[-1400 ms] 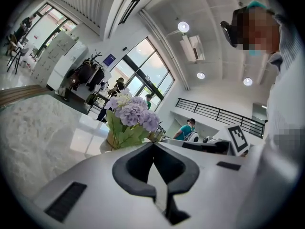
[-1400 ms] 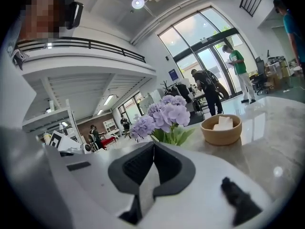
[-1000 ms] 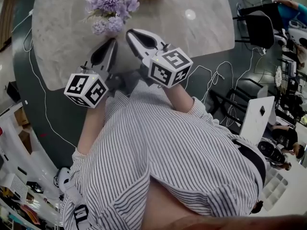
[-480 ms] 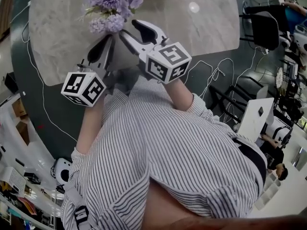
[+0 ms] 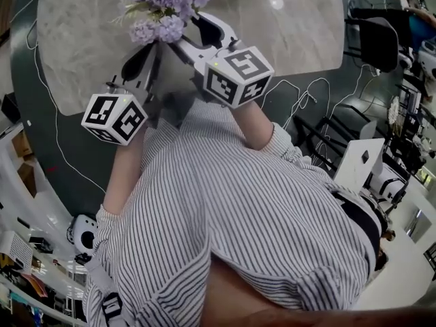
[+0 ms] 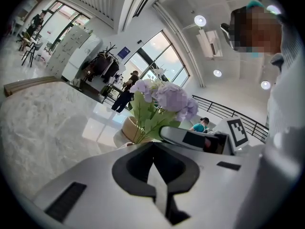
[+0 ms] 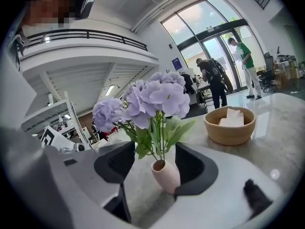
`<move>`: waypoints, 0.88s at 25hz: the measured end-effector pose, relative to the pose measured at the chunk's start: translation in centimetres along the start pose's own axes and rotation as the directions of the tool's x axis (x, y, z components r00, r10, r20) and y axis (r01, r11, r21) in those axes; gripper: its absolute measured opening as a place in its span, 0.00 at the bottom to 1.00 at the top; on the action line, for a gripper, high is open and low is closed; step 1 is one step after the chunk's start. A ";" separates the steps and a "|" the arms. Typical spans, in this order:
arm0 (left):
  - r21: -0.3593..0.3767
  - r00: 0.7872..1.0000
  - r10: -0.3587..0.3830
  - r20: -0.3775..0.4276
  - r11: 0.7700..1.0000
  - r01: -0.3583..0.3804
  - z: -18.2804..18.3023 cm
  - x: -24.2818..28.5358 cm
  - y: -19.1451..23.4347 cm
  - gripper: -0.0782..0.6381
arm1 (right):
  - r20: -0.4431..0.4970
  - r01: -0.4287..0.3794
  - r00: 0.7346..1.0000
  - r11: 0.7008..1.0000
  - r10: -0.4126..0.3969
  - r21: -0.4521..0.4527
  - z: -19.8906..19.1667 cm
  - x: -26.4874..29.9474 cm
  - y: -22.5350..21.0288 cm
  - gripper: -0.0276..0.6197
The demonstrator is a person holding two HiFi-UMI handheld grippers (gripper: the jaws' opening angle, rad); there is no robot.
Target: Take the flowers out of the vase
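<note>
A bunch of purple flowers [image 5: 162, 4] with green leaves stands in a small pink vase [image 7: 167, 175] on the round marble table [image 5: 82, 39]. In the right gripper view the flowers [image 7: 152, 98] rise straight ahead, and the vase stands between the jaw tips. My right gripper [image 5: 185, 33] [image 7: 156, 151] is opening, jaws wide, and its pads do not press on the vase or the stems. My left gripper [image 5: 146, 52] [image 6: 152, 165] is just left of the bunch, shut and empty. The left gripper view shows the flowers [image 6: 164, 97] beyond its tips.
A wooden bowl [image 7: 230, 125] with a white piece in it sits on the table behind and to the right of the vase. Black chairs [image 5: 375, 39] and loose cables [image 5: 306, 107] lie on the floor to the right of the table.
My right gripper's jaws have gone from shut to wide open. Both grippers have moved forward towards the flowers, and the right one's tips now flank the vase.
</note>
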State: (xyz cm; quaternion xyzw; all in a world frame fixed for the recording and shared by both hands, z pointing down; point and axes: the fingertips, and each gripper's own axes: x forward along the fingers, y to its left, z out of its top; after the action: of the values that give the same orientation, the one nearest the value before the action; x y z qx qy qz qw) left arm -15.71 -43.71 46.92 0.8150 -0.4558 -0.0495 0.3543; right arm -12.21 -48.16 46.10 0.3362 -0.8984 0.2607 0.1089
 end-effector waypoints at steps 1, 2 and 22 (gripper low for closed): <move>-0.002 1.000 0.000 -0.002 1.000 0.000 0.1 0.1 0.1 0.12 | 0.004 0.002 1.000 1.000 -0.002 0.006 0.2 0.1 -0.1 0.44; -0.004 1.000 0.001 -0.003 1.000 -0.001 0.2 0.2 0.2 0.12 | 0.007 0.002 1.000 1.000 -0.003 0.010 0.4 0.2 -0.1 0.44; -0.028 1.000 0.001 -0.019 1.000 -0.002 0.4 2.0 1.1 0.12 | 0.071 -0.033 0.997 0.997 0.028 0.072 1.4 1.9 -1.2 0.43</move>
State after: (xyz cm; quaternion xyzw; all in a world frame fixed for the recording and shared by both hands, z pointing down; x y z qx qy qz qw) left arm -15.48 -45.81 47.76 0.8100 -0.4522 -0.0479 0.3702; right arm -12.90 -50.76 46.11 0.3352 -0.8965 0.2830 0.0612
